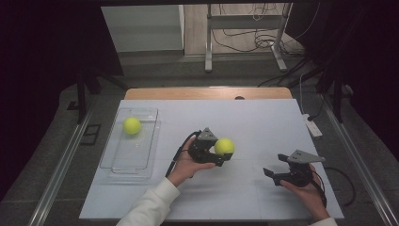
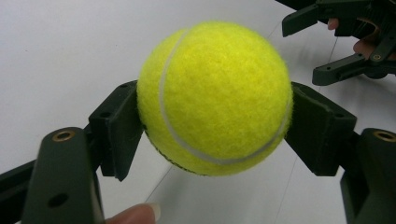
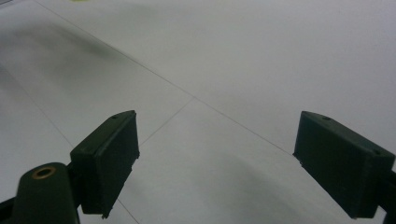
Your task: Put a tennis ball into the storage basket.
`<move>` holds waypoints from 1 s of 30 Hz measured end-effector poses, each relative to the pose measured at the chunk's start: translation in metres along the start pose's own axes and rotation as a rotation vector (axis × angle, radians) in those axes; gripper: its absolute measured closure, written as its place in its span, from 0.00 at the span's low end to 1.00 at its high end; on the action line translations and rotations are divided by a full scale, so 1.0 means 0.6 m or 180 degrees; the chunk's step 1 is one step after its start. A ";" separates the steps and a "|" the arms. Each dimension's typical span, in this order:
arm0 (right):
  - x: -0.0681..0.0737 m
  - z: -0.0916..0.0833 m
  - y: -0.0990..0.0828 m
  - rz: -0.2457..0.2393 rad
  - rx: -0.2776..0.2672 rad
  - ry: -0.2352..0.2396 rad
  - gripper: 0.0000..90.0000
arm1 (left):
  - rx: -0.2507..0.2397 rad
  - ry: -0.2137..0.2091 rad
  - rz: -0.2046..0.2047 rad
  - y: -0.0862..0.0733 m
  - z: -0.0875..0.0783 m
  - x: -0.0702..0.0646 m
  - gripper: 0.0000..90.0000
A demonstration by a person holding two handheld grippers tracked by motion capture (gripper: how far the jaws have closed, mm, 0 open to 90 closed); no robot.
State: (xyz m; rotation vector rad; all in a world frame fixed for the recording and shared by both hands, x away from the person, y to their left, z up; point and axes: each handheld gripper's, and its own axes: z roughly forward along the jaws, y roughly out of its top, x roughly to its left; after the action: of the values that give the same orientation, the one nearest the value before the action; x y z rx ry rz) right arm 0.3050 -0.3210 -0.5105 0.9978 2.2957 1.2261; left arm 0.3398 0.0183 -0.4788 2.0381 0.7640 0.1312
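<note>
A: Start close in. What does the left gripper (image 1: 225, 153) have?

B: A yellow tennis ball (image 2: 215, 95), clamped between its two black pads. In the left gripper view the pads press on either side of the ball, and the ball hangs clear of the white table (image 1: 263, 127), with its shadow beneath. A fingertip (image 2: 135, 214) shows at the bottom edge of that view.

A: And the person's other hand?

B: The right gripper (image 1: 272, 165) sits off to the right of the held ball, well apart from it, and points toward it. Its jaws stand wide apart with nothing between them; the right gripper view shows bare table surface past the two pads (image 3: 109, 158).

A: Does the left gripper view catch it as well?

B: Yes, in the upper right corner, beyond the ball, the spread jaws of the right gripper (image 2: 313, 44) appear, with fingers behind them.

A: Anything farther out?

B: Left of the left gripper and a little beyond it, a clear plastic tray (image 1: 113, 162) lies on the table. A second tennis ball (image 1: 131, 125) rests in its far end, well apart from both grippers.
</note>
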 end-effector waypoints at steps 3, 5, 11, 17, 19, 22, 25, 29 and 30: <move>0.000 0.000 0.000 0.0000 0.0005 0.0002 0.16 | -0.0011 0.0009 0.0000 0.001 -0.003 0.001 0.29; 0.000 0.000 0.000 0.0000 0.0002 0.0002 0.16 | -0.0019 0.0012 -0.0001 0.001 -0.005 0.002 0.29; 0.000 0.000 0.000 -0.0001 0.0006 -0.0001 0.16 | -0.0063 0.0016 -0.0038 0.003 -0.013 0.007 0.29; -0.001 0.000 0.000 0.0000 0.0001 -0.0005 0.16 | -0.0104 0.0039 -0.0055 0.005 -0.022 0.010 0.29; 0.000 0.000 0.000 0.0000 0.0004 -0.0003 0.16 | -0.0112 0.0045 -0.0059 0.005 -0.024 0.010 0.29; -0.001 0.000 0.000 0.0002 0.0004 -0.0006 0.16 | -0.0125 0.0068 -0.0063 0.005 -0.028 0.013 0.29; -0.001 0.000 0.000 0.0001 0.0010 -0.0012 0.16 | -0.0140 0.0093 -0.0070 0.006 -0.032 0.014 0.29; -0.001 0.000 0.000 0.0001 0.0012 -0.0015 0.16 | -0.0167 0.0114 -0.0072 0.008 -0.038 0.015 0.29; -0.001 0.000 0.000 0.0001 0.0011 -0.0016 0.16 | -0.0176 0.0114 -0.0067 0.009 -0.040 0.015 0.29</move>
State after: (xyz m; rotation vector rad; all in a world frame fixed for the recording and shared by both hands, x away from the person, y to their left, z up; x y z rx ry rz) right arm 0.3052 -0.3215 -0.5103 1.0012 2.2948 1.2189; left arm 0.3408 0.0389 -0.4630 1.9797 0.7953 0.1754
